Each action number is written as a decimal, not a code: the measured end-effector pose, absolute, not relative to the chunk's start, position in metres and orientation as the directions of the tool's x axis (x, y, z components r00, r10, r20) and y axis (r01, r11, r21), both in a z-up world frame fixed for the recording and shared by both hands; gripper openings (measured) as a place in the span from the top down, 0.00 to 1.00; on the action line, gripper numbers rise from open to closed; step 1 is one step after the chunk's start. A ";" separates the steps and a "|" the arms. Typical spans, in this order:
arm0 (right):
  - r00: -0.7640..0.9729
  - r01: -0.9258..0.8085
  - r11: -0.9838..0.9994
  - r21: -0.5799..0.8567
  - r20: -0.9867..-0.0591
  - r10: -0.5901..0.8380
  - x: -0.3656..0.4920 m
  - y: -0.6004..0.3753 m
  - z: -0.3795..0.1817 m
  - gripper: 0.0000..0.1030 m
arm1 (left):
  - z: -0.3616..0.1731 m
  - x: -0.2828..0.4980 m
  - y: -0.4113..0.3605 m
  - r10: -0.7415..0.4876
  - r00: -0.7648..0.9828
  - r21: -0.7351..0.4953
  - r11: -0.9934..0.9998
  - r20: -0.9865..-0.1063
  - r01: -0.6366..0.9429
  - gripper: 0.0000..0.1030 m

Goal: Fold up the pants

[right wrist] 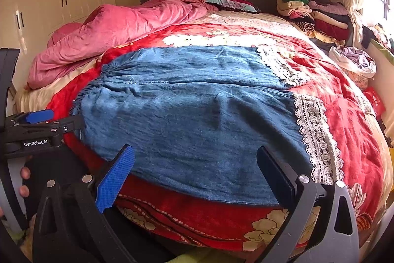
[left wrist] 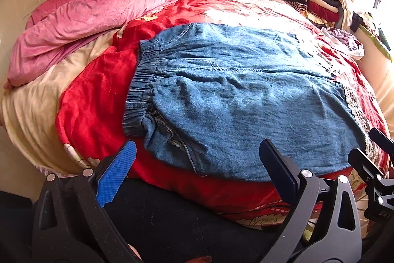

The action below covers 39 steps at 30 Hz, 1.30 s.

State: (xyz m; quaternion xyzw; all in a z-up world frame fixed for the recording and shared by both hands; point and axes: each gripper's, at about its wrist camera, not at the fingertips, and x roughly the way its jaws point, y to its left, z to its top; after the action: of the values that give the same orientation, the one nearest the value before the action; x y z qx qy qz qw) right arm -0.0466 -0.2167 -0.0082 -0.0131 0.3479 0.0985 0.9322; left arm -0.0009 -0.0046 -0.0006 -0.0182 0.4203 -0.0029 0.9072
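I have the denim pants (right wrist: 192,120) lying flat mid-frame on the red floral bedspread (right wrist: 344,120), unfolded. Both my left tongs (left wrist: 197,171) and right tongs (right wrist: 194,171) hover spread and empty at the near edge; next I'd pinch waistband (left wrist: 144,83) and lace hem (right wrist: 317,137).

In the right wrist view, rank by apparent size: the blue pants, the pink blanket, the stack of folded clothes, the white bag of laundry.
1. blue pants, though nearness to the camera inflates them
2. pink blanket
3. stack of folded clothes
4. white bag of laundry, smallest
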 end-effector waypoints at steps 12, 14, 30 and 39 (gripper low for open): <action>0.738 -0.194 0.980 0.044 -0.651 0.176 -0.047 -0.216 -0.008 0.04 | 0.004 -0.002 -0.002 -0.016 0.653 -0.034 0.999 -0.758 -0.015 0.09; 0.739 -0.193 0.980 0.043 -0.651 0.174 -0.047 -0.215 -0.008 0.04 | 0.004 -0.002 -0.001 -0.017 0.653 -0.035 0.999 -0.757 -0.015 0.09; 0.739 -0.191 0.981 0.042 -0.651 0.172 -0.049 -0.215 -0.008 0.04 | 0.005 -0.002 -0.001 -0.016 0.655 -0.035 0.999 -0.756 -0.017 0.09; 0.736 -0.188 0.981 0.037 -0.656 0.166 -0.047 -0.216 -0.009 0.04 | 0.005 -0.002 -0.003 -0.014 0.651 -0.028 1.000 -0.759 -0.011 0.09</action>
State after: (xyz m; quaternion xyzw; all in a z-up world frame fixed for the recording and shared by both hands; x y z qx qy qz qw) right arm -0.0467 -0.2163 -0.0093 -0.0157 0.3505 0.0950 0.9316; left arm -0.0023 -0.0030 0.0047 -0.0149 0.4178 -0.0009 0.9084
